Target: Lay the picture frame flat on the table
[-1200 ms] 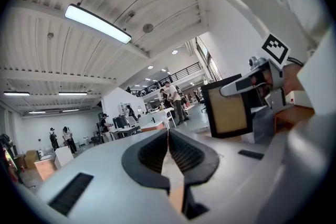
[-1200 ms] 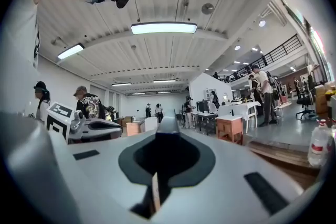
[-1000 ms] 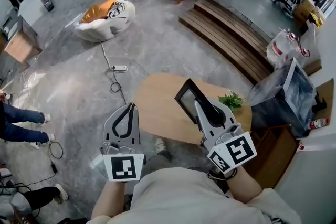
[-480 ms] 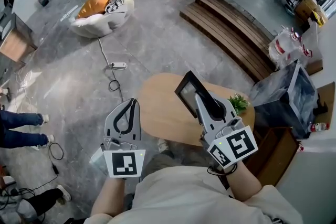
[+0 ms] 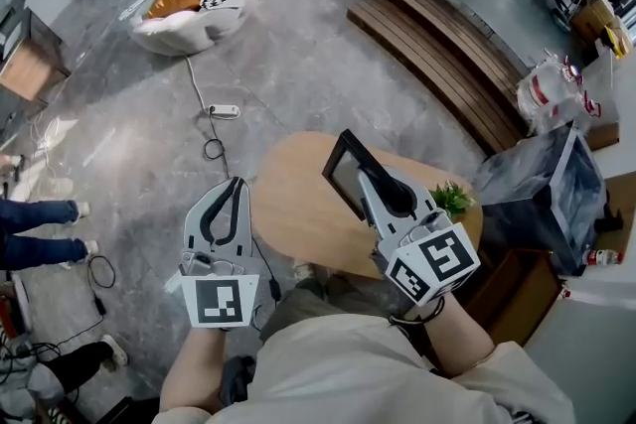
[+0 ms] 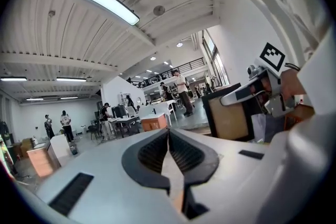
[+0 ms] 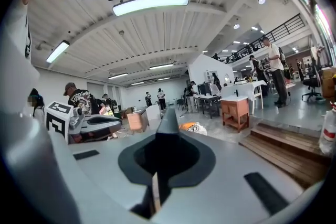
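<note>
Black-bordered and thin, the picture frame [image 5: 345, 176] is off the table, standing on its edge in the air over the oval wooden table [image 5: 288, 204], roughly at the middle of the head view. The right gripper [image 5: 370, 176] comes up to it from 5 o'clock and has its jaws clamped on one side rail. In the right gripper view, the frame's dark edge rises straight up between the closed pads, with a pale sliver of its backing lower down. The left gripper [image 5: 236, 186] hangs at 8 o'clock of the frame, off the table's near rim. Its jaws are pressed together with nothing between them.

The frame looks stiff and light, easy for a one-sided pinch to carry. The grey front panel looks glazed, so it probably won't tolerate a drop or a hard corner landing. The smooth rail could also twist in the pads as the frame tips. The present hold on the rail seems sensible. A safer way down would be to touch the lower edge to the wood first, then lean the frame over until it is flat.

Bare tabletop lies at 9 o'clock of the frame. A small green plant [image 5: 452, 198] sits at 3 o'clock, near the far rim, and should be kept clear of.
</note>
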Demonstrator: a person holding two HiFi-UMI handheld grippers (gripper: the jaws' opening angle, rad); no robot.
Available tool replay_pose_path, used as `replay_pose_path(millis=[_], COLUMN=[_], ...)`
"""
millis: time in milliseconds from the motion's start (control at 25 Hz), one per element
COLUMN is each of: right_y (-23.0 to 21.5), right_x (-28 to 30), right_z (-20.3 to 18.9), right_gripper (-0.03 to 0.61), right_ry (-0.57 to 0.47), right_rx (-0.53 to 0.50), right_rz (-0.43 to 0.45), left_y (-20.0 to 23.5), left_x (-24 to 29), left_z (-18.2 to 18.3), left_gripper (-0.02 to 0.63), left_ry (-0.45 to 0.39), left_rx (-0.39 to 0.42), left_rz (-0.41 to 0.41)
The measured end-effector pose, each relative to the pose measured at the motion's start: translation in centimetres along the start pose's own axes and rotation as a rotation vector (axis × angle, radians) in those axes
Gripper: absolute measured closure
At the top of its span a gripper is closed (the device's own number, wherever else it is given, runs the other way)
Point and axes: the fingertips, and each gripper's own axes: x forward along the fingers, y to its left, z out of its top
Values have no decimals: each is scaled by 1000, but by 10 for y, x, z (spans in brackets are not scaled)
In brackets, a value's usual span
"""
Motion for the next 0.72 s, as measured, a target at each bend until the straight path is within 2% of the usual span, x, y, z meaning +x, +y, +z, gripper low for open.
replay_pose_path(millis=[120, 360, 720], right_y=[-15, -48, -109], right_x=[19, 70, 139], right_z=[-15, -53, -154], right_gripper=[577, 577, 577], right_ry=[27, 118, 248], right_rx=[37, 94, 235], right_rz=[4, -6, -57], left_y=[2, -3, -11], left_x=[17, 59, 131], left_z=[-20, -60, -140], left_gripper=[603, 603, 603], left_ry=[23, 64, 142], left_rx=[-10, -21, -45], left_rz=[18, -5, -40])
